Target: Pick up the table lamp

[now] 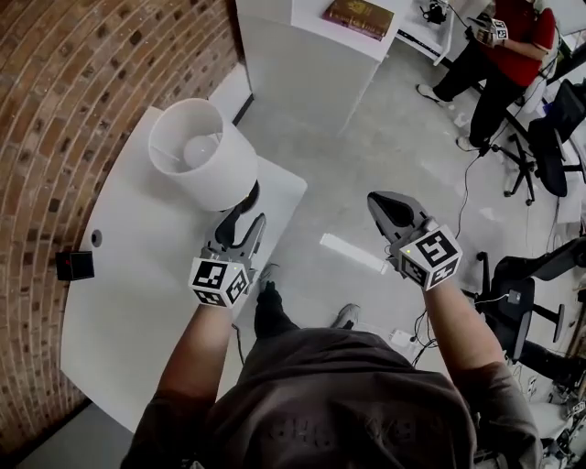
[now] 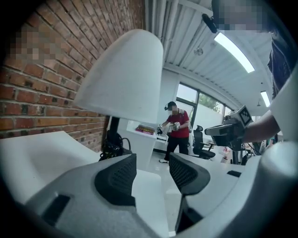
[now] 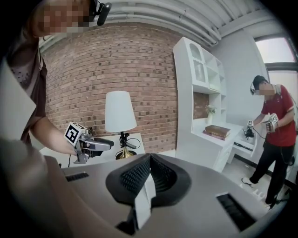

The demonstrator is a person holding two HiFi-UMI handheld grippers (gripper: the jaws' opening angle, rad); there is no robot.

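From the head view, the table lamp [image 1: 197,160] stands near the far edge of a white table [image 1: 128,293] that runs along a curved brick wall [image 1: 55,101]; its white shade opens upward toward the camera. The left gripper [image 1: 245,209] points at the lamp with its tips just under the shade's rim. Its cube carries only black-and-white square markers, no words. The right gripper [image 1: 385,209] hangs over the bare floor, well apart from the lamp. A book [image 1: 359,16] lies on a white cabinet [image 1: 311,55] beyond, its cover print too small to read. A person in a red shirt [image 1: 513,46] stands at the far right beside office chairs. In the left gripper view, the left gripper [image 2: 152,167] has its jaws apart, with only table and floor showing in the gap. The lamp [image 2: 123,79] rises close ahead and slightly left, its shade above the jaws and its dark stem below. The right gripper [image 2: 228,130] shows off to the right. In the right gripper view, the right gripper [image 3: 149,162] has its jaws pressed together with nothing held. The lamp [image 3: 120,111] stands on the table by the brick wall, showing a brass base. The left gripper [image 3: 100,143] sits just left of the stem with a small gap. Books [image 3: 217,131] lie on a white shelf unit [image 3: 200,74], their spines unreadable.
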